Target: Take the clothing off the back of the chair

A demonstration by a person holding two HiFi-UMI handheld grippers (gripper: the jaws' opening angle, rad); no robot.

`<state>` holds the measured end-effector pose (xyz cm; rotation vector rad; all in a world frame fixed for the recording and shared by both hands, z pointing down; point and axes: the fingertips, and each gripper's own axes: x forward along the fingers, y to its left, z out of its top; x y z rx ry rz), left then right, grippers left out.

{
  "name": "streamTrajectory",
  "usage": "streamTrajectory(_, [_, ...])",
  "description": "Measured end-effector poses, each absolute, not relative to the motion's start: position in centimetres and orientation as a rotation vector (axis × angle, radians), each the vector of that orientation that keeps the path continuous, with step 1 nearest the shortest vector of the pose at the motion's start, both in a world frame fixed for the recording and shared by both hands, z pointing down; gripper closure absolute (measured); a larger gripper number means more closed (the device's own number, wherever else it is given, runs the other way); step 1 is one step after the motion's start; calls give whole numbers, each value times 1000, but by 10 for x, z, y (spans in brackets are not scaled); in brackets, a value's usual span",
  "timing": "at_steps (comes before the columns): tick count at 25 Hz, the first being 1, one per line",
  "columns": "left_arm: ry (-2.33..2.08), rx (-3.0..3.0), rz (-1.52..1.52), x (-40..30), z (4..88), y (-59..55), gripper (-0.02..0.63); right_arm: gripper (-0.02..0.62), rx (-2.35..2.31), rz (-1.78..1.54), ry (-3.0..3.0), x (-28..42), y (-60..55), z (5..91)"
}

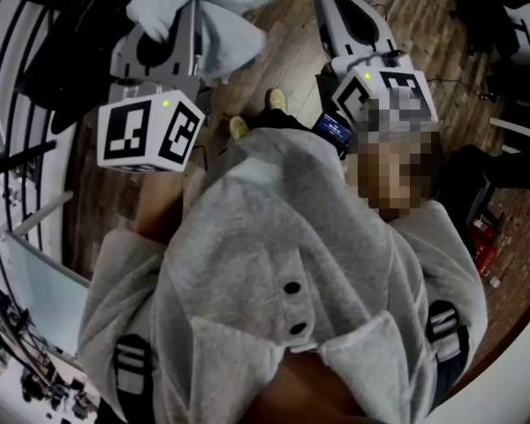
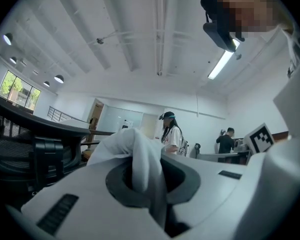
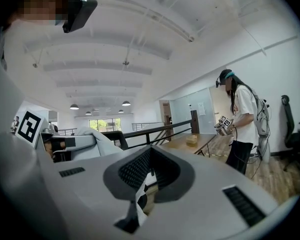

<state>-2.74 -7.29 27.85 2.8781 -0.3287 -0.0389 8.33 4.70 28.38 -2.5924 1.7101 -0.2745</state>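
The left claw [image 2: 149,184] is shut tight on the white clothing [image 2: 127,146]. The clothing bunches up out of the claw's tip, at 11 o'clock in the head view. The right claw [image 3: 149,159] is closed on nothing, at 1 o'clock.

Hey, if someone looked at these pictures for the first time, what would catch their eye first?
First, the pale garment bunched in the shut jaws of the left gripper, mid-frame in the left gripper view and at the head view's upper left. Next, the wearer's grey hooded top fills the lower head view. A person in a white shirt stands at the right of the right gripper view.
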Motion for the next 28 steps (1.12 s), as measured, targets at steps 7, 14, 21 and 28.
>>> streamTrajectory(7, [-386,2885,-13,-32,283,-62,577,586,-2588,-298,1737,88,60,285])
streamTrajectory(14, [-435,2879,4,-22,283,-56,577,586,-2566,-300,1746,105,72,285])
streamTrajectory(21, [-432,2888,4,-8,277,-52,576,586,-2553,-297,1768,116,70,285])
streamTrajectory(28, [-433,2897,1,9,276,-50,575,586,-2554,-288,1764,132,76,287])
